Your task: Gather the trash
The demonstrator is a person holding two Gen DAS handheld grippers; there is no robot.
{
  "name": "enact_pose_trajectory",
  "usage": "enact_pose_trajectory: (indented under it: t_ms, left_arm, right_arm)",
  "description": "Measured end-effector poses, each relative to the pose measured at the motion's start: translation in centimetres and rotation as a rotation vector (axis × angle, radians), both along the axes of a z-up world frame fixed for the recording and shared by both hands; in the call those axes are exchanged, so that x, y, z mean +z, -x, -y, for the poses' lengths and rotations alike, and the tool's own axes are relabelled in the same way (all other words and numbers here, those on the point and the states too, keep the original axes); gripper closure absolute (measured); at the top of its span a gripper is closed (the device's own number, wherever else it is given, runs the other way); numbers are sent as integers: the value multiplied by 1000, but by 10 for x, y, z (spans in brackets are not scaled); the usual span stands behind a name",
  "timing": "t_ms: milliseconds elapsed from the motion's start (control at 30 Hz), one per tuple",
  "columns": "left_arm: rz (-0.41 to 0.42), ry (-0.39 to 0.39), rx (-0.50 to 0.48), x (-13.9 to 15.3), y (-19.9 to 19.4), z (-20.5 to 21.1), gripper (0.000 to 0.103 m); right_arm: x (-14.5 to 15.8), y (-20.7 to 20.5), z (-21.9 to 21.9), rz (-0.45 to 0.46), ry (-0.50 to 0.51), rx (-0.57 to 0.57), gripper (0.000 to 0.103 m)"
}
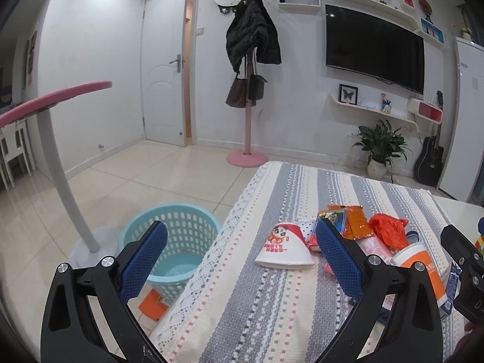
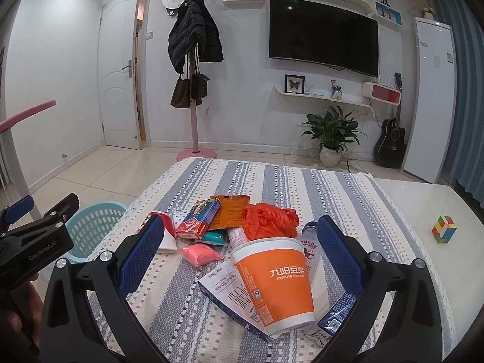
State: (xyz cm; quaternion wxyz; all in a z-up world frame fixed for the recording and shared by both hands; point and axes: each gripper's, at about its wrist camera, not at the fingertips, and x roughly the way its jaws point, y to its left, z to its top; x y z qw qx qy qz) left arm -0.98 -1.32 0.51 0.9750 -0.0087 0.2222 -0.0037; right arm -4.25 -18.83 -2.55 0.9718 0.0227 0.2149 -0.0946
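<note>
Standing upright on the striped tablecloth (image 2: 193, 317) between the spread fingers of the right gripper (image 2: 242, 257), touching neither: orange paper cup (image 2: 273, 284), mouth up. Partly hidden behind the cup: a bottle (image 2: 311, 246), label unreadable. Left of the cup, lying on its side, a panda cup (image 1: 284, 248), mouth toward the camera. Hovering there with fingers wide apart and empty, left gripper (image 1: 242, 257); farther left, on the floor, the blue basket (image 1: 181, 230).

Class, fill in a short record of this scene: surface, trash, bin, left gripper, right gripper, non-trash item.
surface: striped cloth on a table
trash: orange cup, panda cup, red bag, cartons, wrappers
bin: blue basket on the floor, left of the table
left gripper: open, empty
right gripper: open, around the orange cup
non-trash item: puzzle cube
</note>
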Motion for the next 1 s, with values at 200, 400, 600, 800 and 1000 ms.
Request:
enact_pose_trajectory:
  t_ms: [200, 400, 600, 800, 1000]
  left_arm:
    - [-1, -1, -2, -1, 0, 0, 7]
    - [-1, 5, -1, 1, 1, -2, 7]
    - [-3, 3, -2, 1, 0, 0, 7]
    - [-3, 3, -2, 0, 0, 1, 7]
    - [-2, 3, -2, 1, 0, 0, 7]
  right_arm:
    - [-1, 1, 0, 0, -3, 1, 6]
    - [-1, 1, 0, -1, -2, 7, 6]
    - [-1, 1, 0, 0, 0, 10, 6]
    - [0, 2, 0, -1, -1, 11, 6]
    - [-1, 0, 0, -7, -7, 13, 6]
